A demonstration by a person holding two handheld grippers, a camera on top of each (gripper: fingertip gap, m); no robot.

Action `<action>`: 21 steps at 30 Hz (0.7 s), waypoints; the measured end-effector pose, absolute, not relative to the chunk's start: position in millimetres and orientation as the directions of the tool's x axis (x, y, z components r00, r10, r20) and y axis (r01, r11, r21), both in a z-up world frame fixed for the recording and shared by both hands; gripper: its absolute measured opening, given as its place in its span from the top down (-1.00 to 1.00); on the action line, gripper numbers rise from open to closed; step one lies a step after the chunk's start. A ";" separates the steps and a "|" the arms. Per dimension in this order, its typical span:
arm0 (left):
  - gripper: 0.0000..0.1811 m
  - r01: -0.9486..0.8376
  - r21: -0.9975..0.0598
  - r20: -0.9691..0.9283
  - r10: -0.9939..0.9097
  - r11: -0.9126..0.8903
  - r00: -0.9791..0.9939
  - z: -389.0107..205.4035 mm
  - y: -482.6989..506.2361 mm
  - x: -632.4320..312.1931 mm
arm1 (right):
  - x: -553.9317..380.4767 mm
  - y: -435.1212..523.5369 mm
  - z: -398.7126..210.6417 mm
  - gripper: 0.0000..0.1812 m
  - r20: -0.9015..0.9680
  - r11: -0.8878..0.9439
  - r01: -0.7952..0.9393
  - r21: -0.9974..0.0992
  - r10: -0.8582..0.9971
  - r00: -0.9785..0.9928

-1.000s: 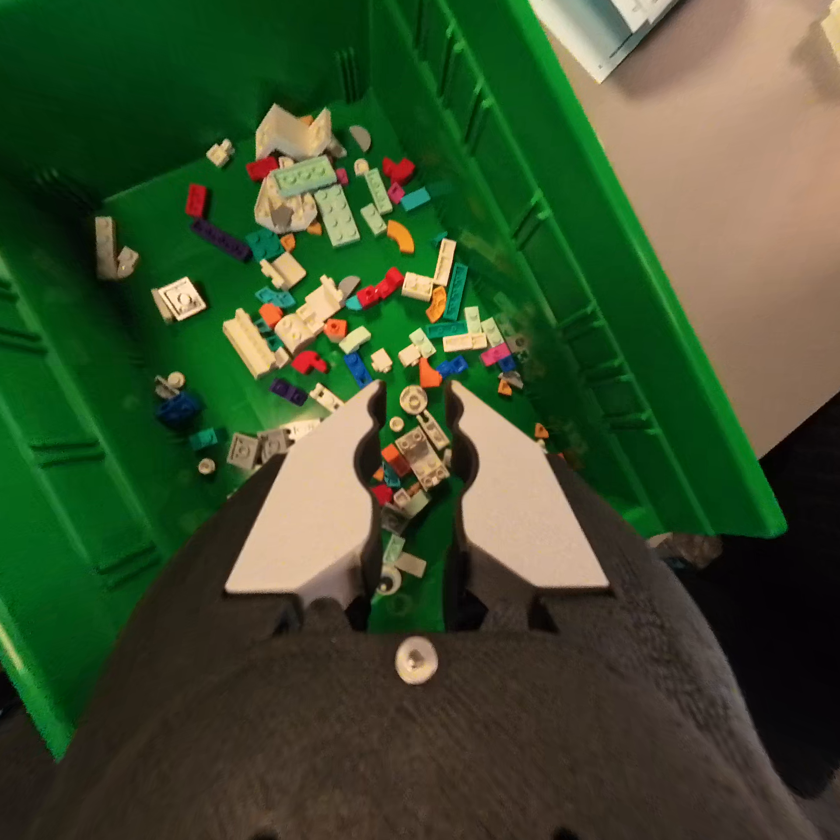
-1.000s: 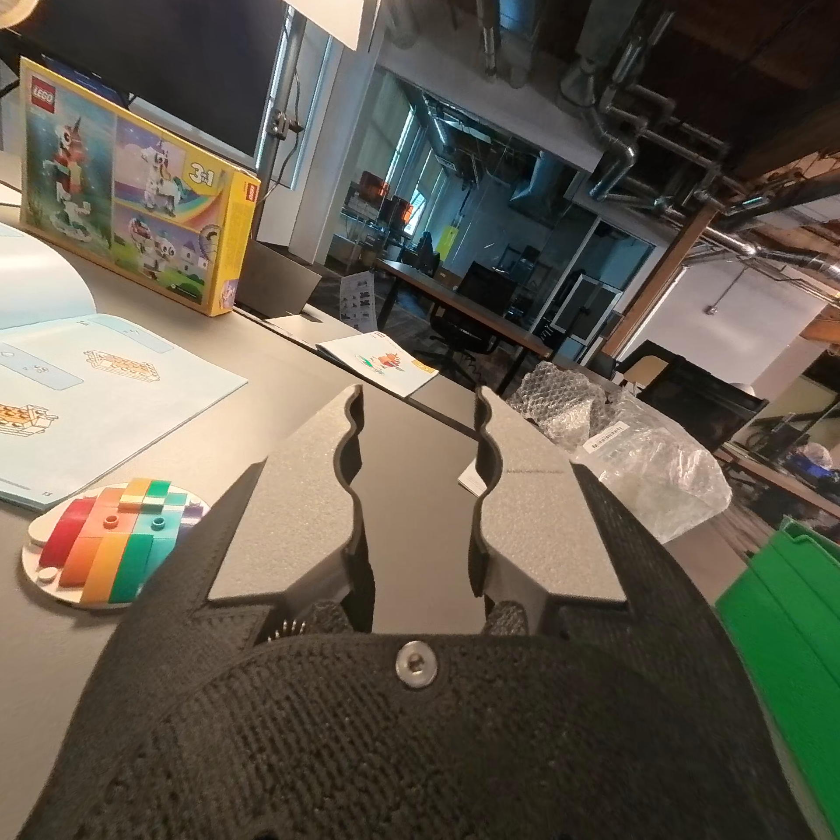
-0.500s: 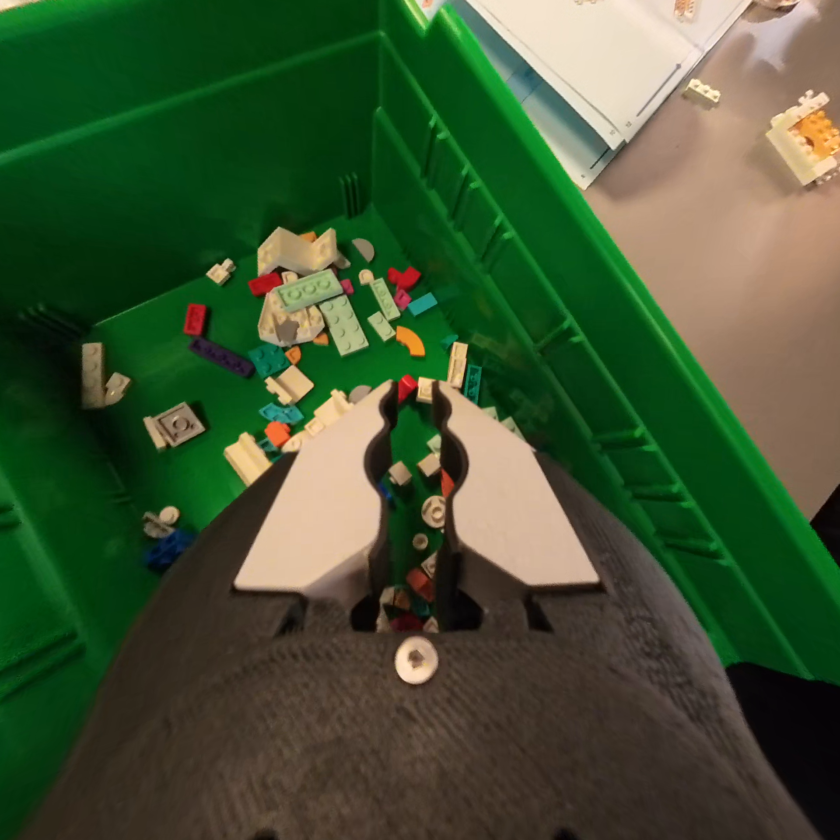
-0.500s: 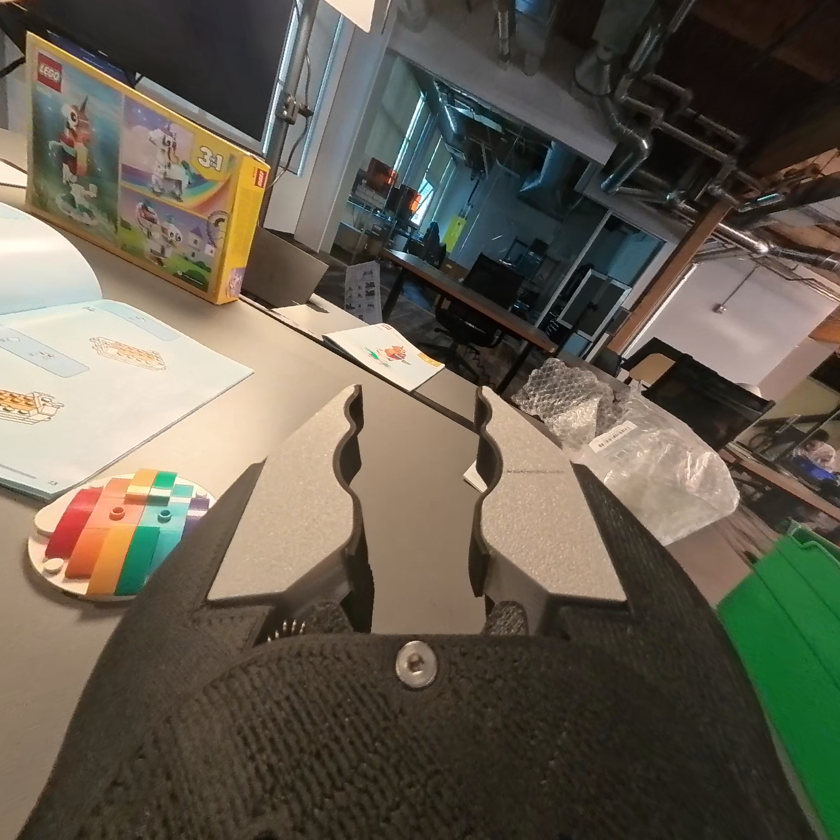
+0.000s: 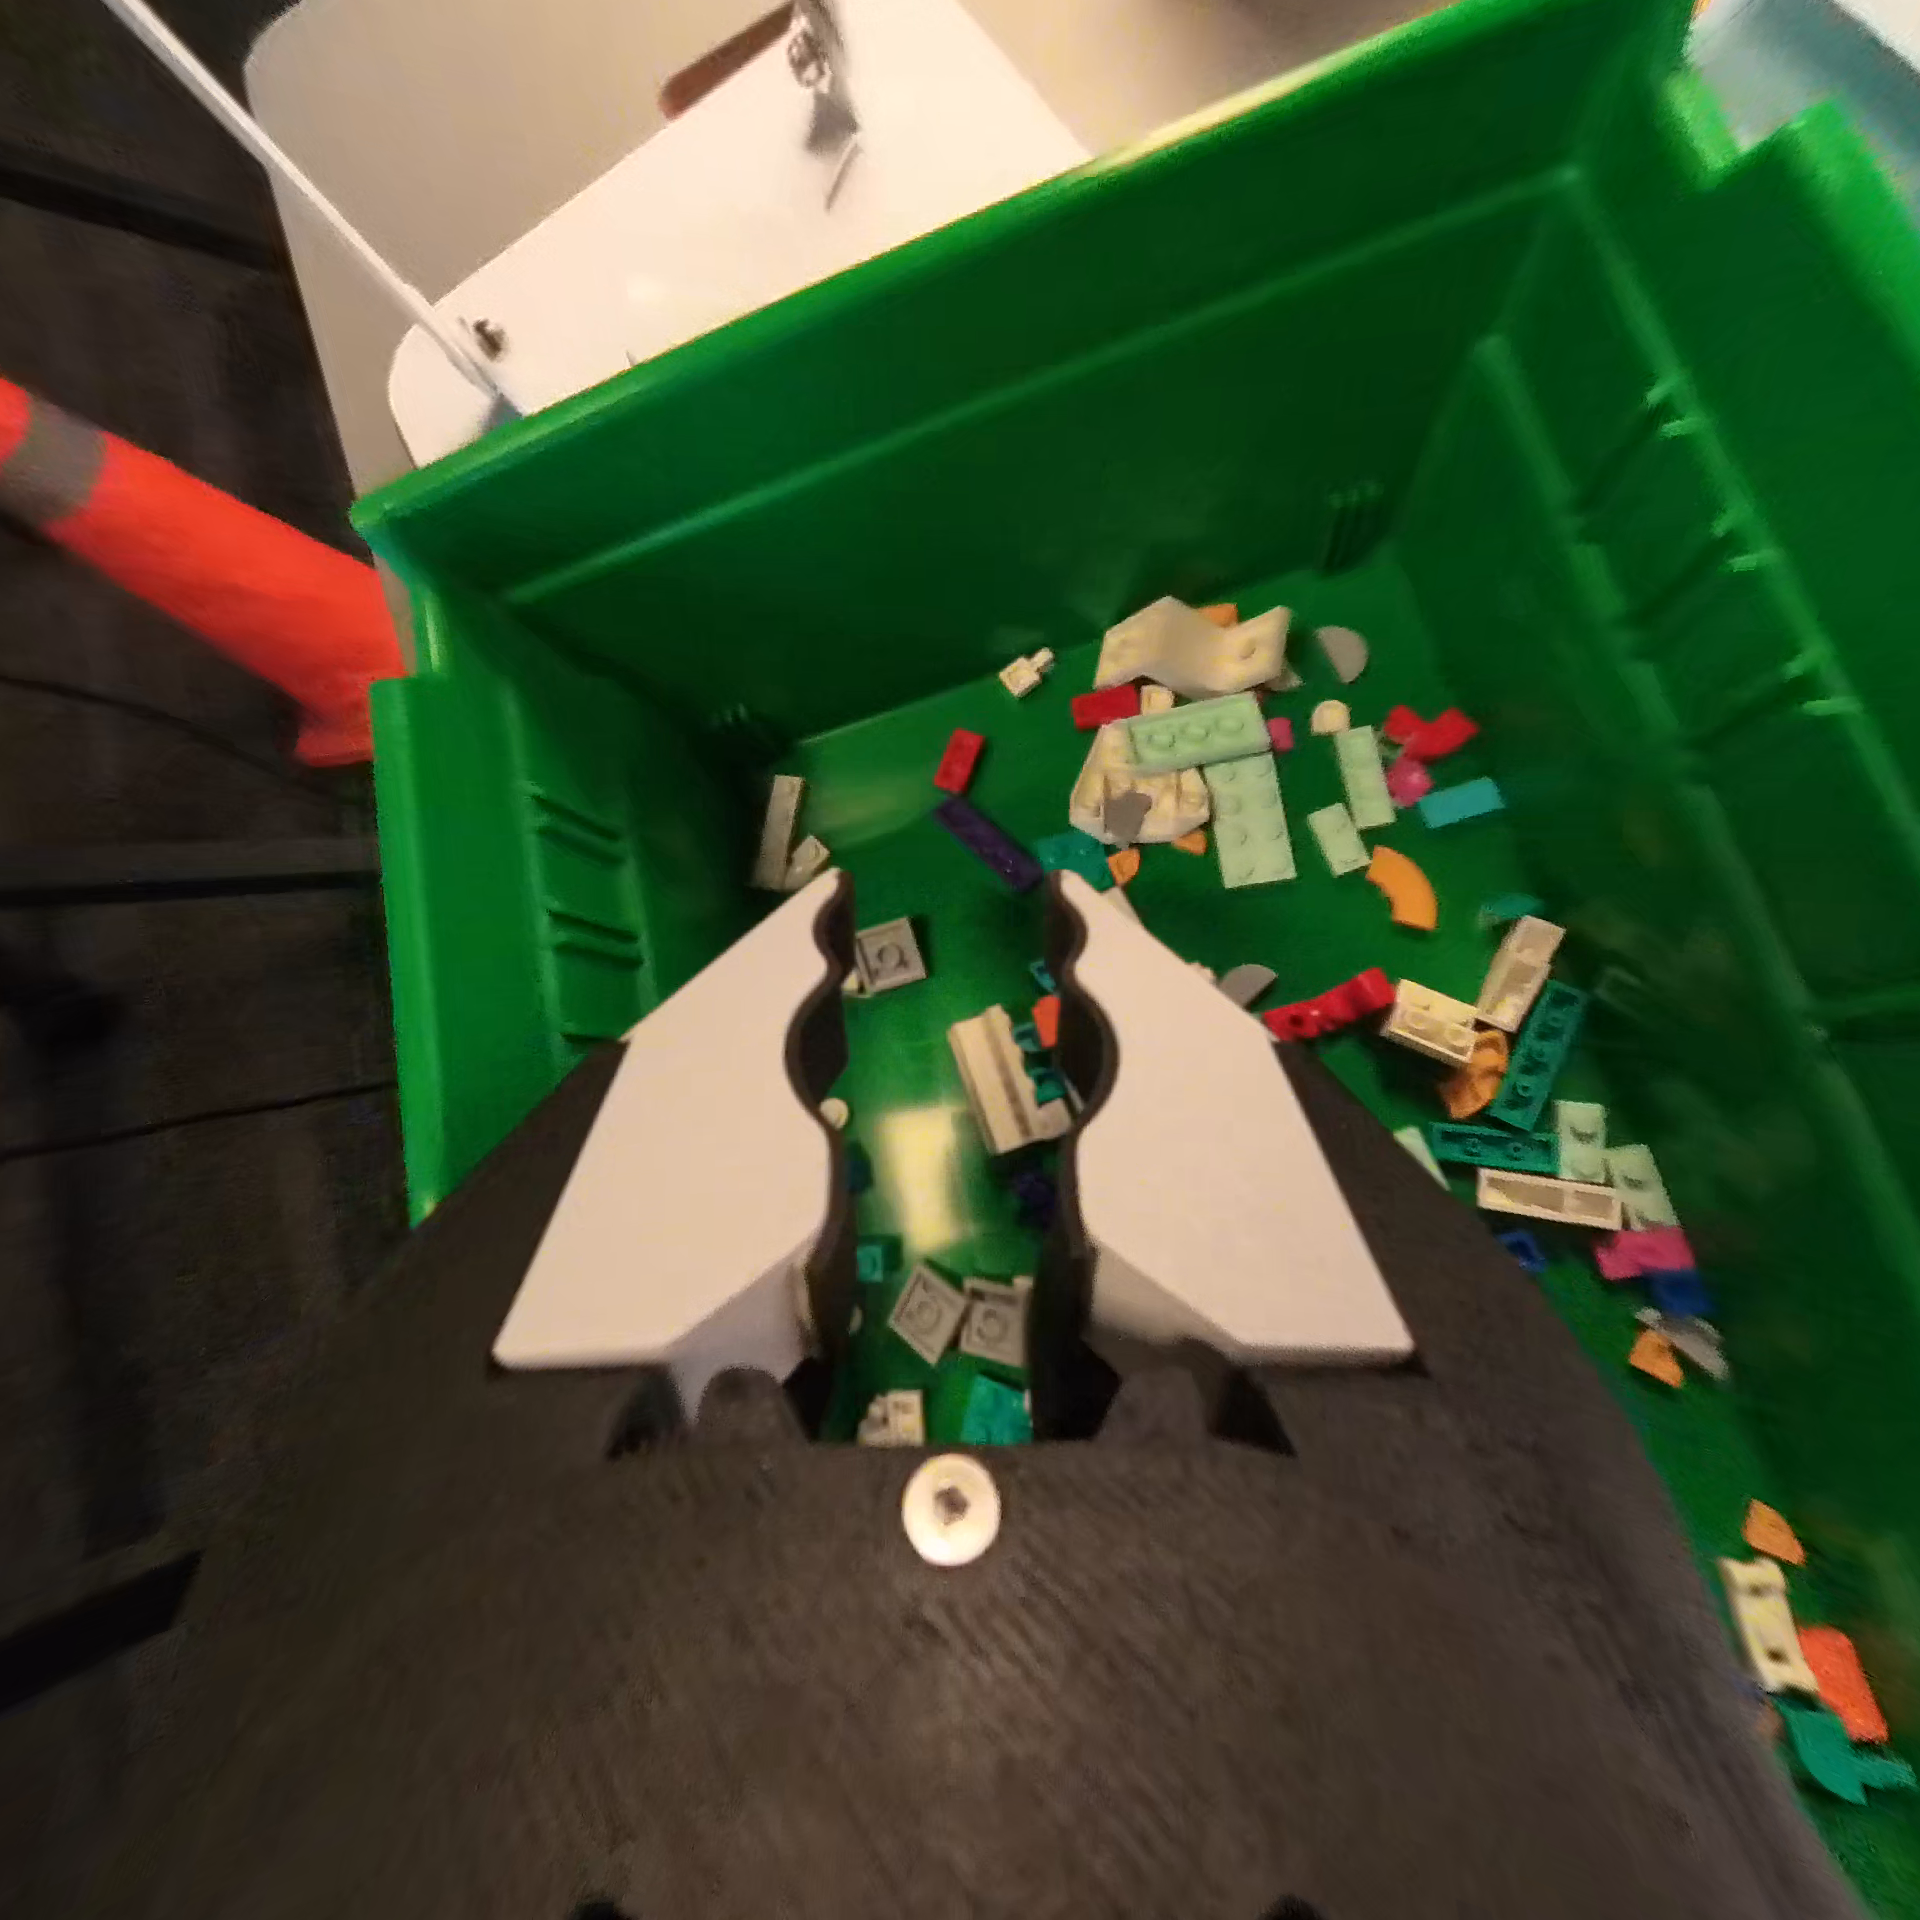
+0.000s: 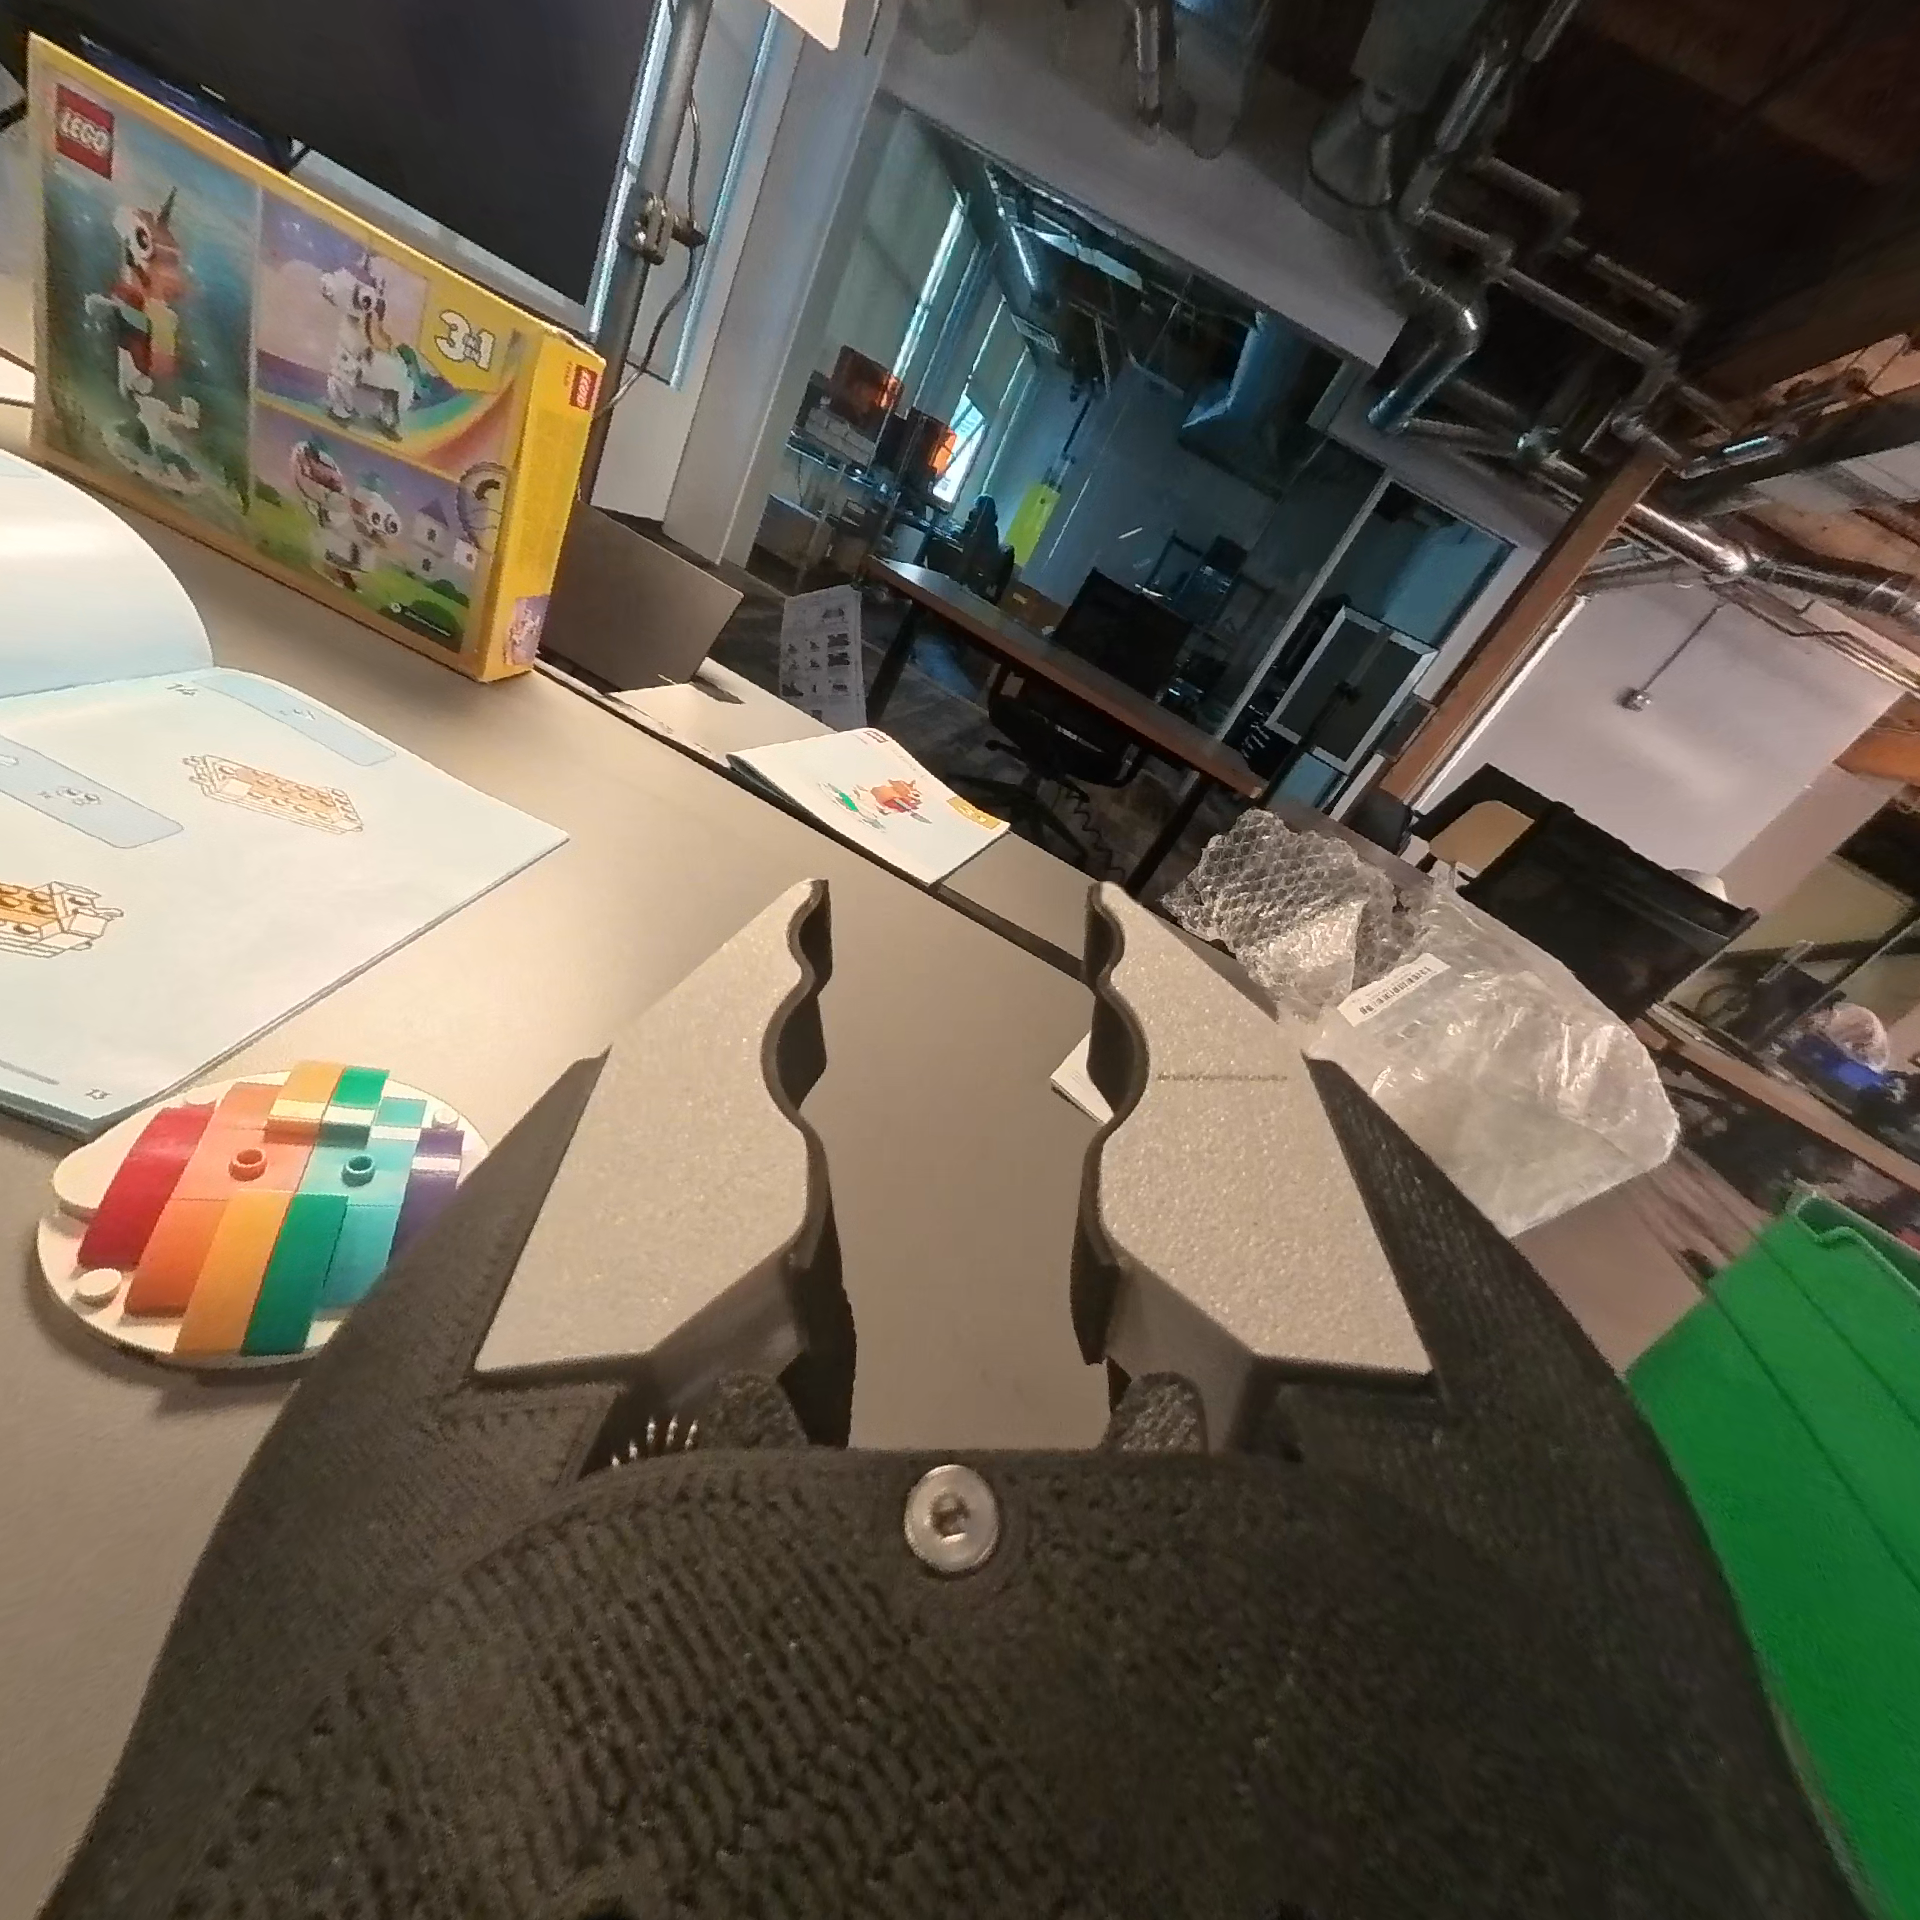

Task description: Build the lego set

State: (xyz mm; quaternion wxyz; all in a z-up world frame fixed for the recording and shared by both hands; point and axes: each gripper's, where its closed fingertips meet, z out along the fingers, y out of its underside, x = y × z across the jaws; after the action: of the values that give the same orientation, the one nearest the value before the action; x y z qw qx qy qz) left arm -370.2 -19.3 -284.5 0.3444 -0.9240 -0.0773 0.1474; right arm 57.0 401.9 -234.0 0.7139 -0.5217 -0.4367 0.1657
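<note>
In the left wrist view, my left gripper (image 5: 948, 894) is open and empty above the inside of a green bin (image 5: 935, 436). Many loose lego pieces lie on the bin floor. A cream brick (image 5: 995, 1081) lies between my fingers, far below them. A pale green plate (image 5: 1200, 732) rests on a cream assembly (image 5: 1195, 644) at the back. In the right wrist view, my right gripper (image 6: 956, 914) is open and empty above the grey table (image 6: 665, 894). A round white plate with a rainbow of bricks (image 6: 260, 1210) lies to its left.
An open instruction booklet (image 6: 208, 831) and the yellow lego box (image 6: 301, 416) are at the table's left. A small booklet (image 6: 883, 810) and crumpled plastic bags (image 6: 1455, 1018) lie ahead. The green bin's corner (image 6: 1787, 1455) shows at the right. An orange cone (image 5: 208, 582) lies outside the bin. Across from one pair of fingers to the other is roughly 60 cm. The left tips stand about 7 cm off the pale green plate (image 5: 1200, 732).
My left gripper has swung left across the bin and opened wider; the view now shows the bin's far left corner. My right gripper has barely moved.
</note>
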 end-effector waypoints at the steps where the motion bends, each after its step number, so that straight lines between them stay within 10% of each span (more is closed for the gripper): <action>1: 0.61 0.039 -0.645 -0.221 0.235 -0.764 0.946 -286.4 -18.7 -370.3 | 57.0 401.8 -233.8 0.47 0.449 0.401 0.216 -0.890 0.693 0.563; 21: 0.58 0.014 -0.492 -0.105 0.075 -0.871 0.992 -323.9 27.4 -360.1 | 57.6 400.3 -231.7 0.50 0.418 0.389 0.178 -0.904 0.717 0.557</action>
State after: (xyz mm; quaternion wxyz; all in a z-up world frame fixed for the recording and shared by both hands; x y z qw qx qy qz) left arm -360.1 27.4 -323.9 0.2532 -0.9653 -0.0228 0.0603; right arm 57.6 400.3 -231.7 0.7135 -0.5193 -0.4308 0.1890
